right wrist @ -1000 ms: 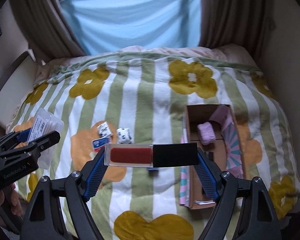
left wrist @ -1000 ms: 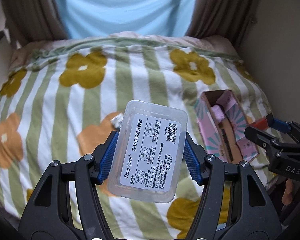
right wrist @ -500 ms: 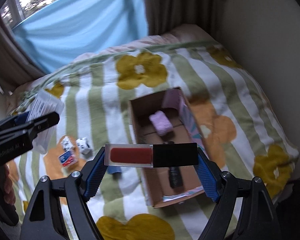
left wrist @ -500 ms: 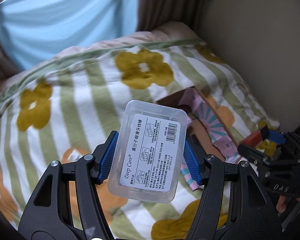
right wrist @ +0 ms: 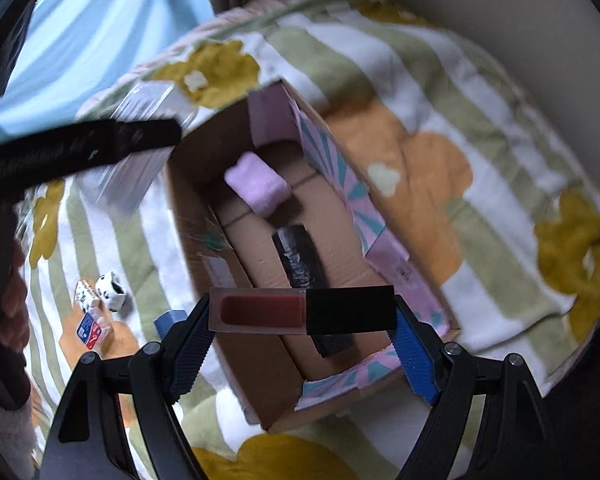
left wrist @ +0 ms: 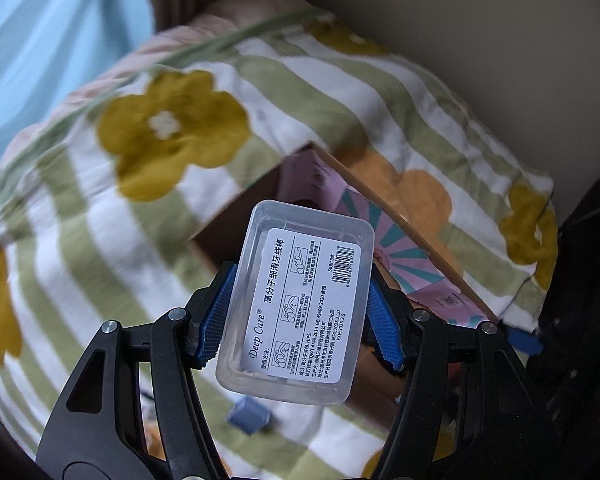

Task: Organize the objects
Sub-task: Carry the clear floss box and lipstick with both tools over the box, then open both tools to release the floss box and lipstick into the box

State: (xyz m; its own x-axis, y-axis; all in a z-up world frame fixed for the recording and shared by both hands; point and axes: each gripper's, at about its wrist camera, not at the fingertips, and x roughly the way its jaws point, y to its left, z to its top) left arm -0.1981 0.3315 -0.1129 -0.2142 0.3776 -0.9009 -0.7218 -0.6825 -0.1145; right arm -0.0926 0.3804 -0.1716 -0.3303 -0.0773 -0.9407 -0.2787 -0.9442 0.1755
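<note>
My left gripper (left wrist: 304, 316) is shut on a clear plastic floss-pick box (left wrist: 296, 304) with a white label and holds it in the air over the open cardboard box (left wrist: 236, 216). In the right wrist view the left gripper (right wrist: 80, 152) and the floss-pick box (right wrist: 140, 148) show above the cardboard box's (right wrist: 260, 376) left wall. My right gripper (right wrist: 302, 332) is shut on a red lip gloss tube (right wrist: 300, 309) with a black cap, held crosswise above the box's near end. A pink pouch (right wrist: 258, 190) and a black tube (right wrist: 300, 260) lie inside.
The box sits on a bed with a green-striped flowered cover (right wrist: 480, 128). Small packets (right wrist: 88, 312), a black-and-white cube (right wrist: 110, 286) and a blue block (right wrist: 170, 320) lie on the cover left of the box. A beige wall (right wrist: 500, 12) is close on the right.
Both grippers have moved right and closer to the cardboard box, each still holding its object. The left gripper is now above the box's left wall, the right one above its near end.
</note>
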